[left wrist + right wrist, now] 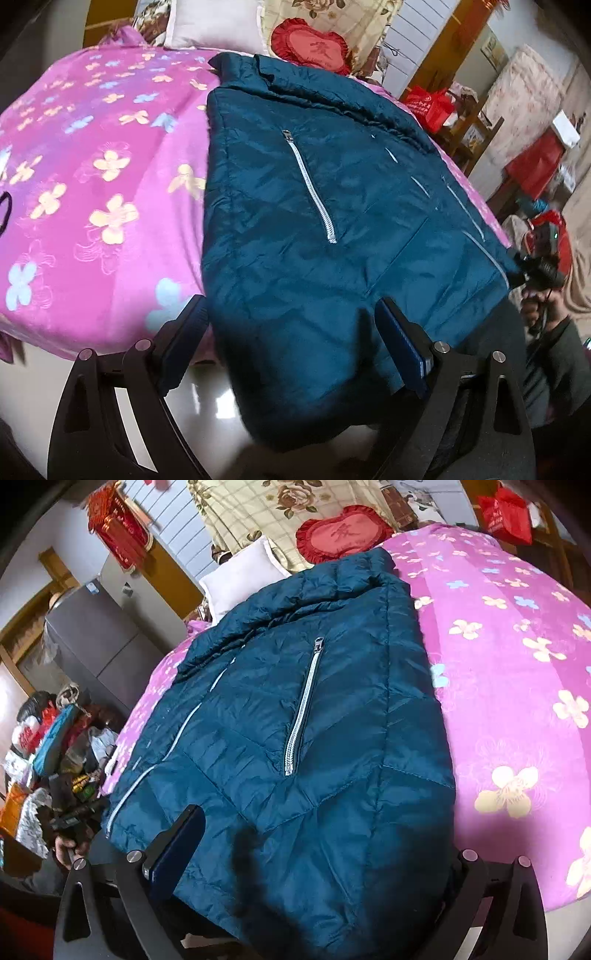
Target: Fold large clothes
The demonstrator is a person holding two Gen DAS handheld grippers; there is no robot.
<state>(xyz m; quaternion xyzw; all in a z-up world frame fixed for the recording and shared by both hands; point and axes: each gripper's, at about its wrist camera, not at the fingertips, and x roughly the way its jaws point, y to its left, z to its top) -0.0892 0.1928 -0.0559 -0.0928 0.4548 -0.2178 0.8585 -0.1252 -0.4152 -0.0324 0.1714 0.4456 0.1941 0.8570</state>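
A teal padded jacket [314, 206] lies lengthwise on a pink flowered bedspread [92, 166], its collar at the far end and its hem hanging over the near edge of the bed. A silver pocket zip runs down its middle. My left gripper [291, 306] is open wide over the hem, the left finger beside the jacket's left edge and the right finger on the fabric. In the right wrist view the jacket [295, 720] fills the centre. My right gripper [314, 856] also stands wide over the hem, its right finger hidden by fabric. The right gripper [543, 266] shows at the jacket's right corner.
A white pillow [214, 26], a red heart cushion [314, 44] and a floral blanket [277, 509] sit at the head of the bed. A grey fridge [99, 635] and piled bags [48, 731] stand on one side, red bags [428, 107] on the other. Pale floor [207, 413] lies below.
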